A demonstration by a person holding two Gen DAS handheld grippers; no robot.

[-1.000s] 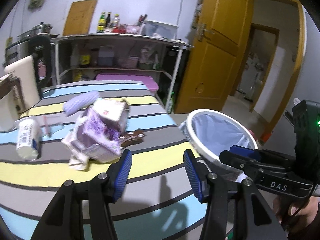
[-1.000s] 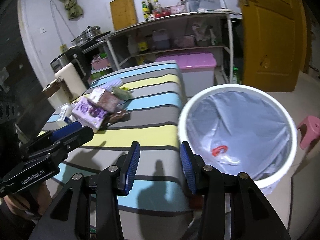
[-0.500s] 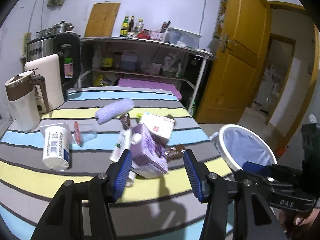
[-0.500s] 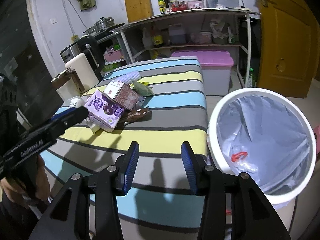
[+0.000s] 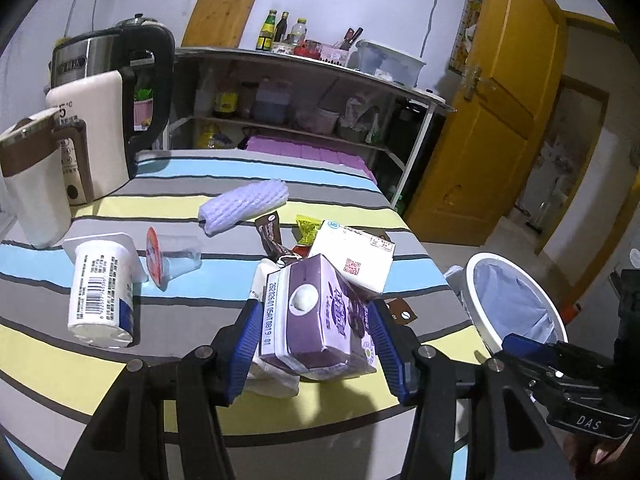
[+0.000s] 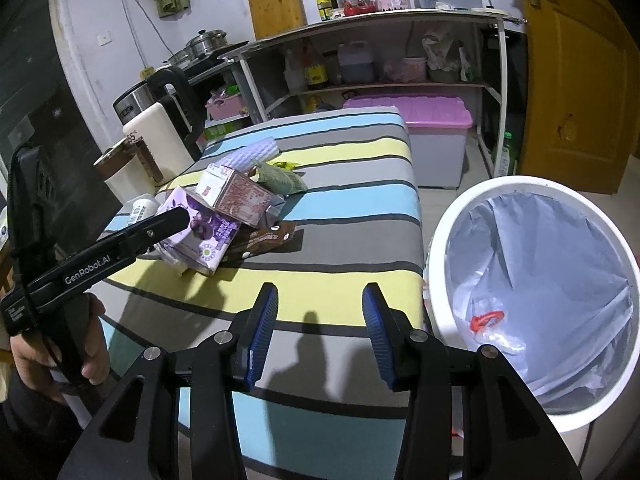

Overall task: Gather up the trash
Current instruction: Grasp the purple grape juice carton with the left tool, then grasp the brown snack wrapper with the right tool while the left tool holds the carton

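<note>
purple carton (image 5: 316,316) lies on the striped table (image 5: 120,384) between the spread pads of the left gripper (image 5: 314,350), apparently just touching both. right gripper (image 6: 320,332), spread and empty, hovers beside the white bin (image 6: 448,216).

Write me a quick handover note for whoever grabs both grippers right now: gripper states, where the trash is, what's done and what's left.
Left gripper: open, fingers on either side of the purple carton, not yet closed on it.
Right gripper: open and empty, over the table's near edge beside the trash bin.
On the striped table: purple carton, a white carton leaning on it, brown wrappers, a yogurt cup, a clear cup with a red lid, a foam sleeve.
Done: the bin holds some clear plastic with a red ring.
Left: grip the purple carton, bin it, then clear the rest.
</note>
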